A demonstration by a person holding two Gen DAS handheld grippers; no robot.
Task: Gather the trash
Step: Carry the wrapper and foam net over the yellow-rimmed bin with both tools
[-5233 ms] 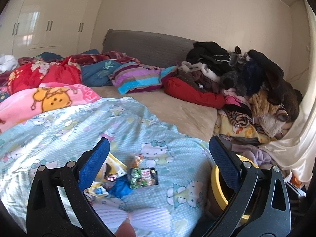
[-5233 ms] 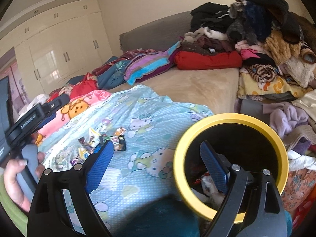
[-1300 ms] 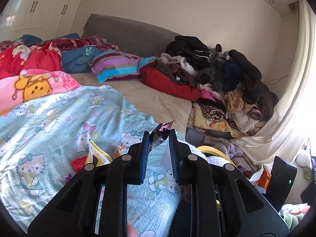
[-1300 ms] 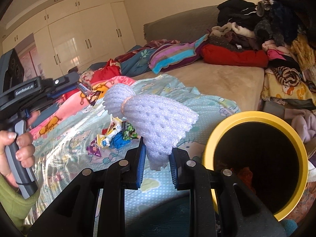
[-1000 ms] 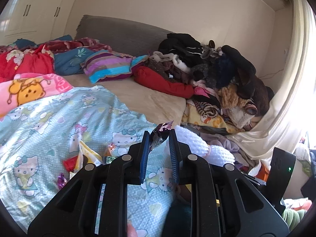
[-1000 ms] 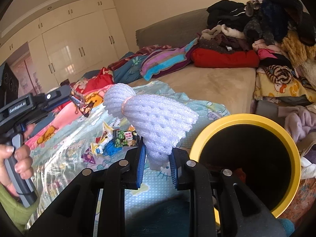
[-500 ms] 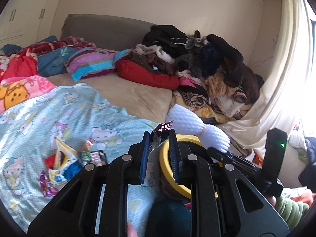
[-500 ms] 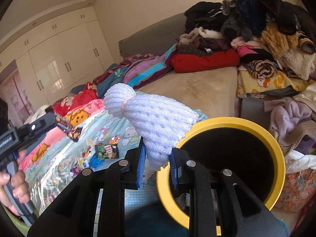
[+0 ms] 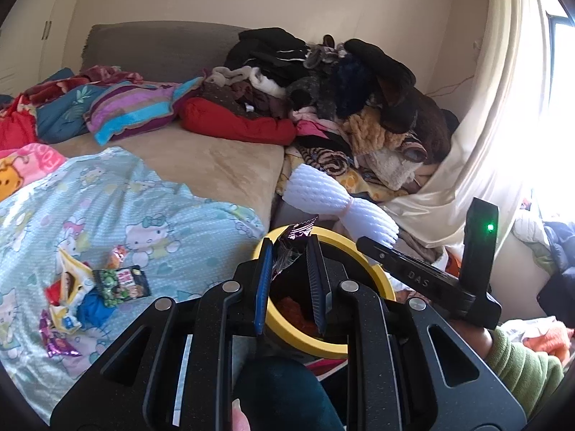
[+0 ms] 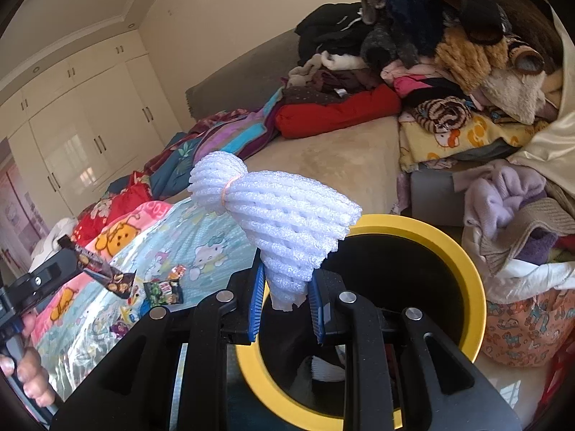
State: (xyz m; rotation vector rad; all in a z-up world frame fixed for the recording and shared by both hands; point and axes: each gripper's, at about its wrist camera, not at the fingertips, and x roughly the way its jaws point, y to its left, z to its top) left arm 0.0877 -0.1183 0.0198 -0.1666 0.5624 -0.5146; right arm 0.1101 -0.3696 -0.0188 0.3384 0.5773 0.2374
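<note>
Sitting beside the bed [image 9: 215, 165]: yellow-rimmed bin [image 10: 463, 269]. Hanging over its mouth: white foam net [image 10: 287, 215], being gripped by right gripper [image 10: 287, 305]. Pinching dark foil wrapper [image 9: 291, 240] above the rim: left gripper [image 9: 289, 280].

A white foam net [image 10: 284, 215], ribbed and pinched near one end by a thin orange rubber band, stands tilted above the near rim of the bin, its narrow lower end clamped between blue pads. A crinkled dark foil wrapper [image 9: 293, 240] with a serrated edge is pinched likewise, held over the bin's rim. The bin [image 10: 463, 280] is round, with a yellow rim and black inside, upright beside the bed, already holding some scraps (red and white bits show at the bottom). More wrappers [image 9: 90, 287] lie scattered in a loose cluster on the pale blue cartoon-cat blanket [image 9: 118, 208], among them a dark green packet lying flat.
</note>
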